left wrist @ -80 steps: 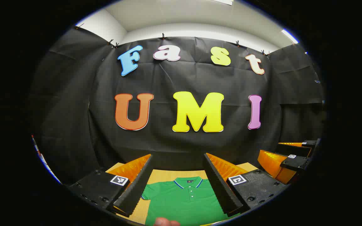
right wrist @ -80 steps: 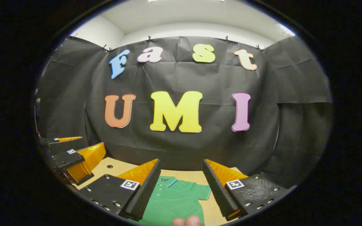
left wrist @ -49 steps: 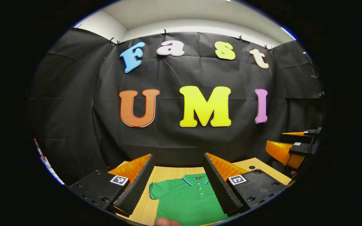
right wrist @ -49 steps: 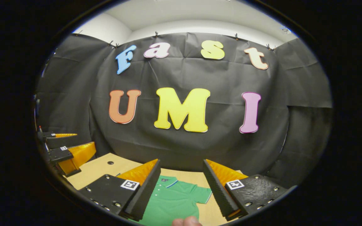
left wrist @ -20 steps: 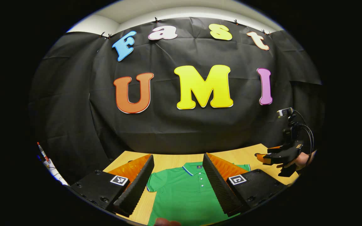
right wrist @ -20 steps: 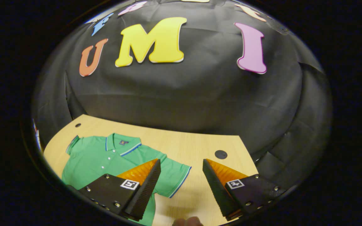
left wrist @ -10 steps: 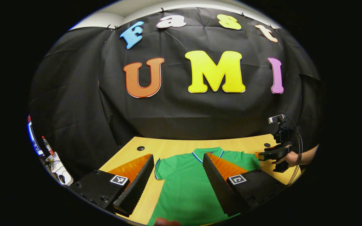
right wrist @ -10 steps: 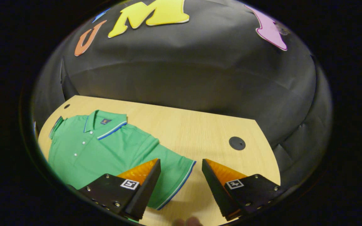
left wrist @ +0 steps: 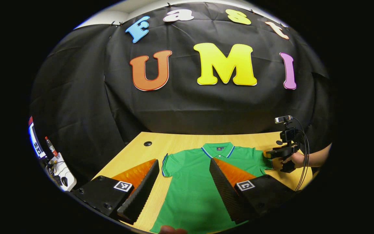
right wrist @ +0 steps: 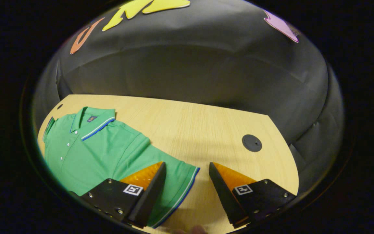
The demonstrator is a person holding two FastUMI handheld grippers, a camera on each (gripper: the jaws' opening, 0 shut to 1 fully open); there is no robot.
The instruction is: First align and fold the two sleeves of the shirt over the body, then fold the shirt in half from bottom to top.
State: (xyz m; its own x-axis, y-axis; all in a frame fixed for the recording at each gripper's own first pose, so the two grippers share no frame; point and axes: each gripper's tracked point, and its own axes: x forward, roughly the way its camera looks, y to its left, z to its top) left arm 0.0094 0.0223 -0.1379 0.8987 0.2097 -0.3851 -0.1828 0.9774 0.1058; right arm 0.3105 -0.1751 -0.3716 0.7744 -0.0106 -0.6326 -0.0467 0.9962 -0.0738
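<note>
- On the table [right wrist: 190,120] the shirt [left wrist: 193,182] lay flat, collar toward the far wall, both sleeves spread: no fold made.
- Right gripper [right wrist: 187,187] hung released, fingers straddling the right sleeve [right wrist: 170,178] hem, seemingly starting the first step.
- Left gripper [left wrist: 183,185] hovered released above the shirt's body, left sleeve [left wrist: 170,164] just beyond.
- Next move likely called for dropping onto each cuff, clenching, then carrying it inward.

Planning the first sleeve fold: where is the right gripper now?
In the left gripper view, the right gripper is far right, open, at the green shirt's sleeve cuff.
</note>
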